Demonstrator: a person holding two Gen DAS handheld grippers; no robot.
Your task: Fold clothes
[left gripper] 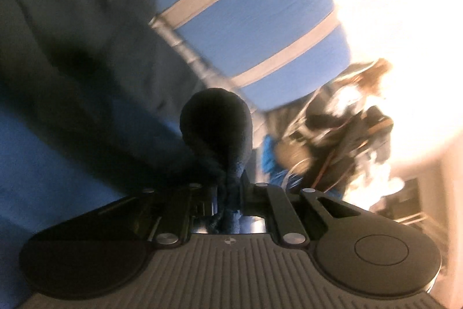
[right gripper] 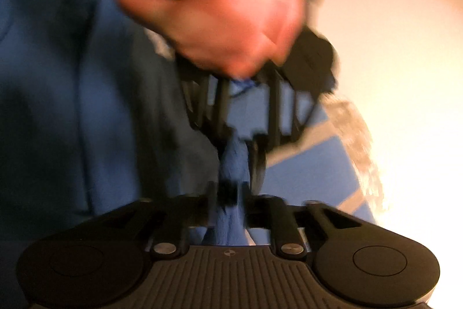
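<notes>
Your left gripper point(left gripper: 228, 187) pinches a bunched fold of the dark blue garment point(left gripper: 86, 48); your right gripper point(right gripper: 230, 193) clamps the same cloth, facing your left hand point(right gripper: 231, 16) (both views blurred). The garment hangs over the blue striped surface point(left gripper: 260, 19).
</notes>
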